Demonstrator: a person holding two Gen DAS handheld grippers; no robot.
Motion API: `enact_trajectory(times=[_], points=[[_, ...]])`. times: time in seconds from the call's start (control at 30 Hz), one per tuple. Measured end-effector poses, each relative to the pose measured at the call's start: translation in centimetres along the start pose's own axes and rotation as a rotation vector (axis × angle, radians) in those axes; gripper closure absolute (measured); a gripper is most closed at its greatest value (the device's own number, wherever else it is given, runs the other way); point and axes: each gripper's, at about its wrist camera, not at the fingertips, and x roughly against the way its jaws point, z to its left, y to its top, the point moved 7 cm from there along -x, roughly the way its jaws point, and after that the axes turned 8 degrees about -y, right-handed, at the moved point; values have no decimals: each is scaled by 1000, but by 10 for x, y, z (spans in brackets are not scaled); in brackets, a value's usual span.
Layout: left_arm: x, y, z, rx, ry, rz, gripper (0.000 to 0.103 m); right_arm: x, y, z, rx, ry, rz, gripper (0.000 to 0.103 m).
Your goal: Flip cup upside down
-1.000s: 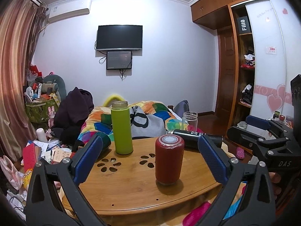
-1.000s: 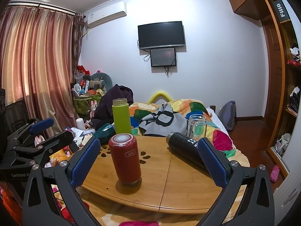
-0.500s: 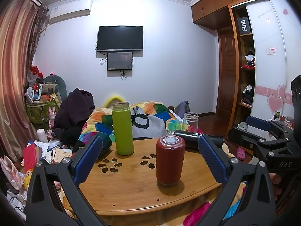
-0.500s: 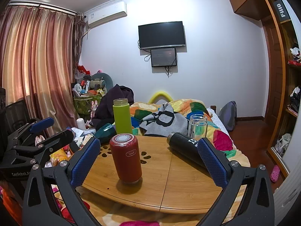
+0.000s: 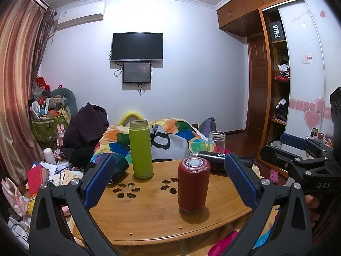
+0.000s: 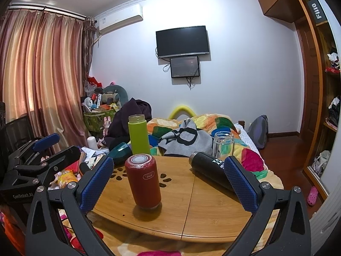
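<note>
Hovering short of the wooden table (image 5: 149, 219), the left gripper (image 5: 170, 179) and right gripper (image 6: 168, 181) both gape wide and empty, framing the red cup (image 6: 143, 184) at the near edge, probably the one to flip. Farther back stand a green bottle (image 5: 140, 149) and a glass jar (image 6: 222, 144); a black flask (image 6: 210, 169) lies on its side at right.

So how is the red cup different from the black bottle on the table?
The red cup stands upright near the front of the wooden table; the black bottle lies on its side toward the back right. The red cup is short and stout, the black bottle long and slim. The black bottle carries white lettering, the red cup a small oval label. Both are opaque cylinders resting on the table, and neither is held.
</note>
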Motion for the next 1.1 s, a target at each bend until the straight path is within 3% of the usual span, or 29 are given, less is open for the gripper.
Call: enact_trajectory(times=[1.1], points=[[1,-1,-1,1,2,-4,0,3,2,0,0,1,-6,0]])
